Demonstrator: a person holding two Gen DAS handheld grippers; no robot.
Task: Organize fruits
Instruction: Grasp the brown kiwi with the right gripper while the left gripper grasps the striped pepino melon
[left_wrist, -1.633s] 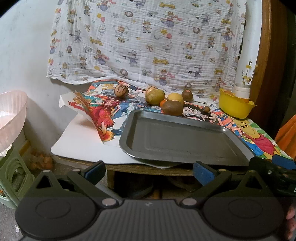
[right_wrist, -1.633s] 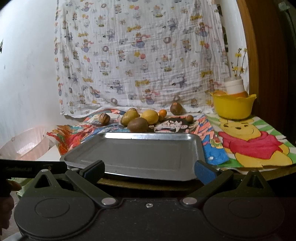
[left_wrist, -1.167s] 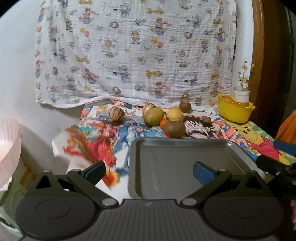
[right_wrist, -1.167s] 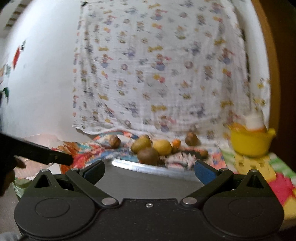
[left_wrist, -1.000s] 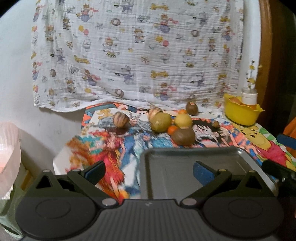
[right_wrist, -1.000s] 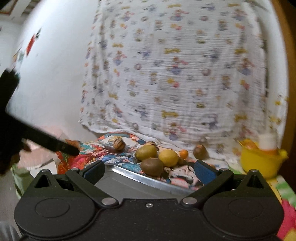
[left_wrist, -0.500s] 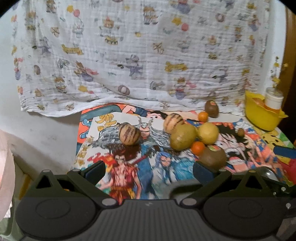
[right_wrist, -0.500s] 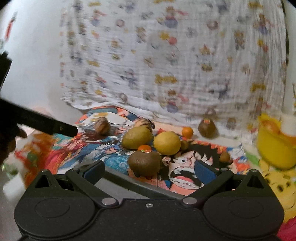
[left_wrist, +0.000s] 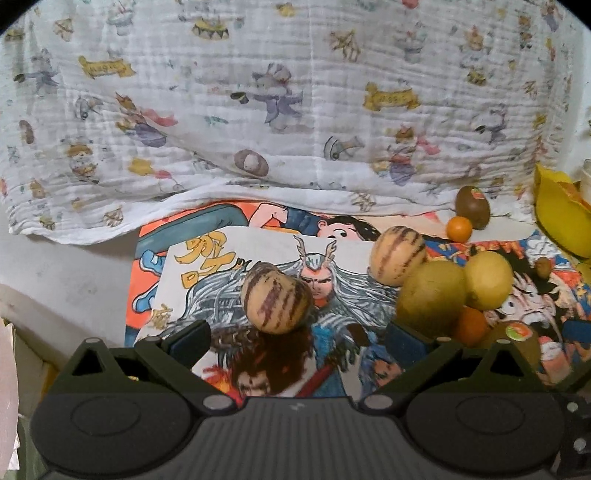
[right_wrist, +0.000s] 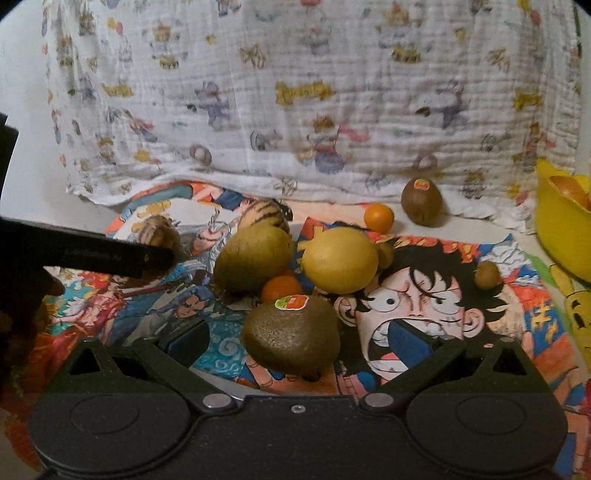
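Several fruits lie on a cartoon-print cloth. My left gripper (left_wrist: 295, 341) is open, with a striped tan melon (left_wrist: 276, 297) just ahead between its fingers, untouched. A second striped melon (left_wrist: 398, 255), a green-brown fruit (left_wrist: 430, 297), a yellow lemon (left_wrist: 488, 280) and a small orange (left_wrist: 458, 229) lie to the right. My right gripper (right_wrist: 295, 341) is open, and a brown kiwi (right_wrist: 291, 334) with a sticker sits between its fingers. Behind it are a green-brown fruit (right_wrist: 254, 258), a lemon (right_wrist: 340, 260), an orange (right_wrist: 378, 218) and another kiwi (right_wrist: 421, 202).
A yellow bowl (right_wrist: 561, 229) stands at the far right. A printed white cloth (left_wrist: 295, 110) hangs behind the table. The grey tray's rim (right_wrist: 221, 386) shows just under the right gripper. The left gripper's body (right_wrist: 85, 254) crosses the right wrist view at left.
Both grippers have moved forward over the tray and up to the fruits. The striped melon and the stickered kiwi now sit between the open fingers.
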